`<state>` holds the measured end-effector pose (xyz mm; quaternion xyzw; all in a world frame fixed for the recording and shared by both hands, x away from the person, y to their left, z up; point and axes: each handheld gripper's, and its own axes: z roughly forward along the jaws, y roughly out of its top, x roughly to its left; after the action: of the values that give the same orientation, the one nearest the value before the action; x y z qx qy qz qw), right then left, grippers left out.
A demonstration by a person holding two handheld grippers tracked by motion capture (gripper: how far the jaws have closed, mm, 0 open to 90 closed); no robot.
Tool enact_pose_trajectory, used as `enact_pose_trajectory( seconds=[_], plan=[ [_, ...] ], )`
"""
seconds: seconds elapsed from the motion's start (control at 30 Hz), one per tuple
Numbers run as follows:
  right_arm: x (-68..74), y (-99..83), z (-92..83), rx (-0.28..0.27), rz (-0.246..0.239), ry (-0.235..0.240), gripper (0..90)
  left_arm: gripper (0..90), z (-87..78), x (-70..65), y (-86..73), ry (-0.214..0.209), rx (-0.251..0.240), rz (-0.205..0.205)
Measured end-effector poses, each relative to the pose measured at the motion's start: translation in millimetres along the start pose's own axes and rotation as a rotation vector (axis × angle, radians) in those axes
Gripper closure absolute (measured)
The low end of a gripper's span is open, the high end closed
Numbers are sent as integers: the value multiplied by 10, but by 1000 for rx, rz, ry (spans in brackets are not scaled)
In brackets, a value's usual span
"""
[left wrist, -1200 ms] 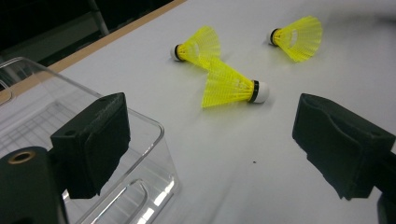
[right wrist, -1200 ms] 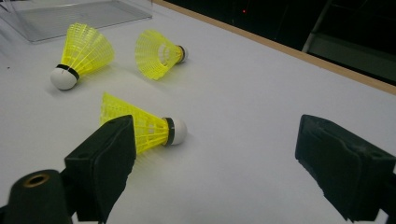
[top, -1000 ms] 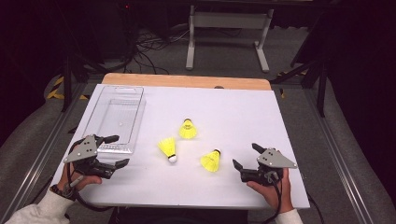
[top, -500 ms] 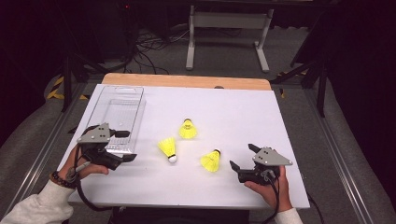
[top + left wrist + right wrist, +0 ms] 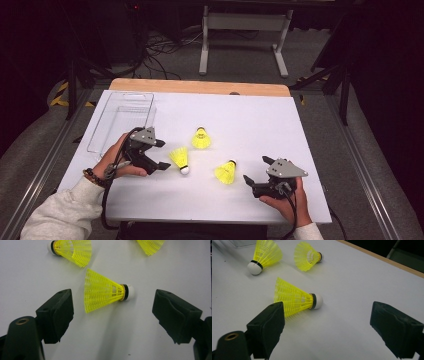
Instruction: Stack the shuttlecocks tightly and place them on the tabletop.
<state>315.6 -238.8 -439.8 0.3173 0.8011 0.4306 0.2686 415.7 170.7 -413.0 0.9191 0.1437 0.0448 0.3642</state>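
- Now three yellow shuttlecocks on the white worktop (image 5: pixel 300 150), clear tray (image 5: pixel 122 117) at the far left.
- Left hand-held gripper (image 5: pixel 161 154) just left of the middle shuttlecock (image 5: pixel 180 159), spread wide, nothing between the pads; jaws just been closing slightly, not yet touching anything.
- Seen along the left hand-held gripper (image 5: pixel 112 312): middle shuttlecock (image 5: pixel 105 291) lying on its side just ahead of the gap, roughly centred between the two jaws, long axis running across the gap, open skirt toward the left jaw, white cork toward the right jaw.
- Probably a straight push forward then a squeeze; closing along that axis would press skirt rim against cork, so a slight turn of the wrist to pinch across the skirt looks safer.
- Right hand-held gripper (image 5: pixel 256 171) low on the worktop at the right, also spread, holding nothing.
- Near shuttlecock (image 5: pixel 226 171) just left of it; in the right gripper view that near shuttlecock (image 5: pixel 294 298) lies ahead and toward the left jaw, cork pointing right.
- Far shuttlecock (image 5: pixel 201 139) lying beyond the other two, apart from both.
- Left hand clearly the nearer one to the middle shuttlecock; right hand nearer to the near one.
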Motion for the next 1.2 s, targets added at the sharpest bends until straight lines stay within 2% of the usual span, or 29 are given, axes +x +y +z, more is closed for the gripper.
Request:
enact_pose_trajectory(
  seconds=[0.1, 0.17, 0.23, 0.3, 0.5, 0.53, 0.57, 0.63, 0.67, 0.73, 0.77, 0.8, 0.87, 0.97, 1.03, 1.1, 1.2],
  plan=[
    [12, 2, 13, 7, -8, 4, 132, 192, 99, 16, 40, 5, 27, 0],
    [16, 0, 25, 12, -9, 10, 132, 193, 157, 22, 68, -4, 30, -2],
    [17, -4, 35, 19, -14, 14, 132, 242, 204, 43, 85, -20, 11, -4],
    [23, -2, 33, 18, -16, 15, 132, 253, 259, 77, 101, -26, 17, -25],
    [32, 0, 28, 17, -20, 18, 133, 291, 359, 70, 118, -3, 59, -49],
    [34, -1, 28, 16, -20, 20, 133, 321, 369, 81, 117, -17, 56, -45],
    [34, 0, 29, 18, -22, 23, 133, 366, 385, 81, 117, -9, 69, -54],
    [35, -1, 31, 22, -22, 21, 133, 380, 394, 98, 115, -4, 78, -55],
    [28, -2, 33, 23, -17, 22, 133, 522, 398, 103, 111, -21, 70, -58],
    [24, -2, 35, 23, -18, 22, 133, 546, 392, 103, 116, -18, 65, -63],
    [23, -4, 37, 26, -18, 22, 134, 624, 382, 90, 121, -23, 64, -56],
    [23, -5, 36, 27, -19, 22, 134, 659, 371, 80, 127, -17, 63, -46],
    [23, -6, 38, 31, -19, 23, 137, 721, 337, 69, 136, -37, 51, -51],
    [21, -9, 44, 35, -18, 28, 138, 873, 295, 47, 147, -54, 33, -31],
    [25, -11, 49, 43, -21, 29, 140, 887, 282, 23, 151, -81, 21, -23],
    [30, -10, 48, 45, -25, 31, 142, 895, 274, -3, 163, -89, 14, -9],
    [28, -10, 45, 43, -23, 28, 142, 897, 266, -24, 171, -81, 9, -1]
  ],
)
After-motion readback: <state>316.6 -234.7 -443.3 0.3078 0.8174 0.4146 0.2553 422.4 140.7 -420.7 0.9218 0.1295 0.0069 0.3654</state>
